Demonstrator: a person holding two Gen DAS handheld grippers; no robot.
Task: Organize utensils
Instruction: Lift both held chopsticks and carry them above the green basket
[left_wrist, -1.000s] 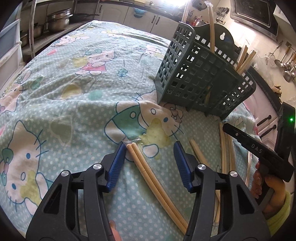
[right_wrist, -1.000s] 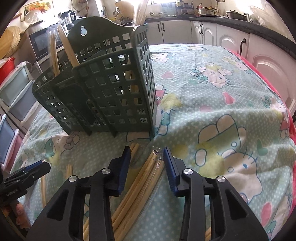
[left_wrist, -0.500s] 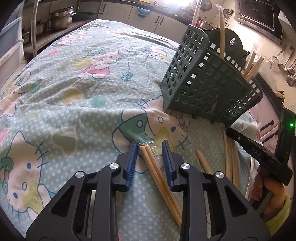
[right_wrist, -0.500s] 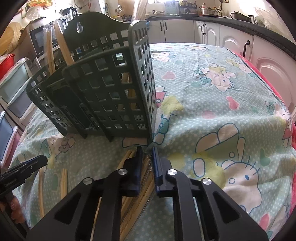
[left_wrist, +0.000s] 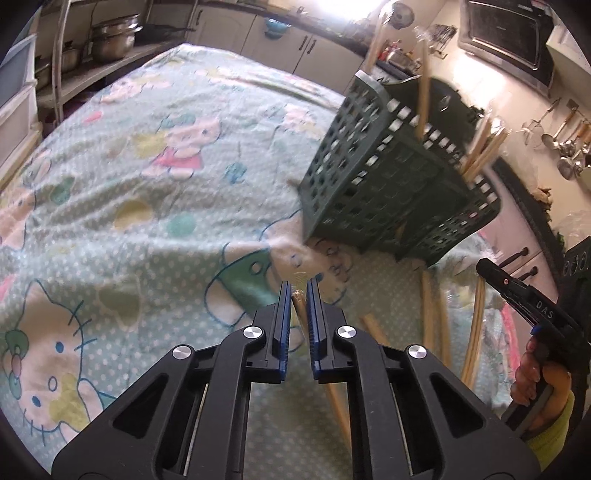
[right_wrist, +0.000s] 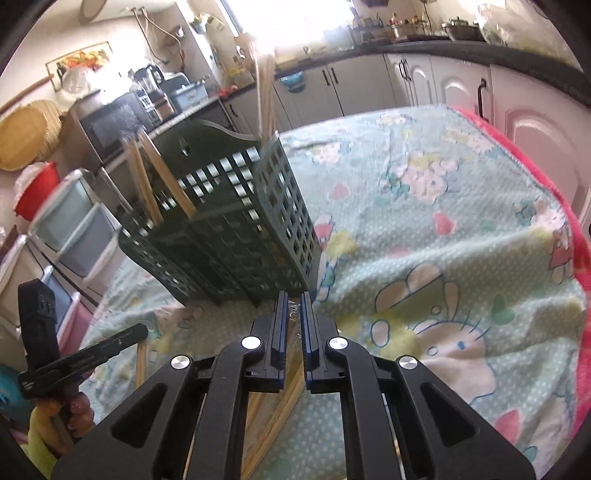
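Note:
A dark green slotted utensil basket (left_wrist: 388, 184) stands on the Hello Kitty cloth and holds several upright chopsticks (left_wrist: 484, 147); it also shows in the right wrist view (right_wrist: 236, 229). My left gripper (left_wrist: 299, 295) is shut on a wrapped pair of wooden chopsticks (left_wrist: 334, 391), just in front of the basket. My right gripper (right_wrist: 291, 302) is shut on another wrapped chopstick pair (right_wrist: 284, 391), close to the basket's near corner. Both pairs look lifted off the cloth. Loose chopsticks (left_wrist: 432, 317) lie on the cloth between the grippers.
The table is covered by a mint patterned cloth (left_wrist: 147, 192) with a red blanket edge (right_wrist: 576, 258) on the right. Kitchen cabinets (right_wrist: 436, 81), a microwave (left_wrist: 506, 37), drawers (right_wrist: 74, 229) and hanging ladles (left_wrist: 569, 147) surround the table.
Both grippers closed from open onto their chopstick pairs and rose, tilting the views upward. The basket now looks nearer and more tilted in both views.

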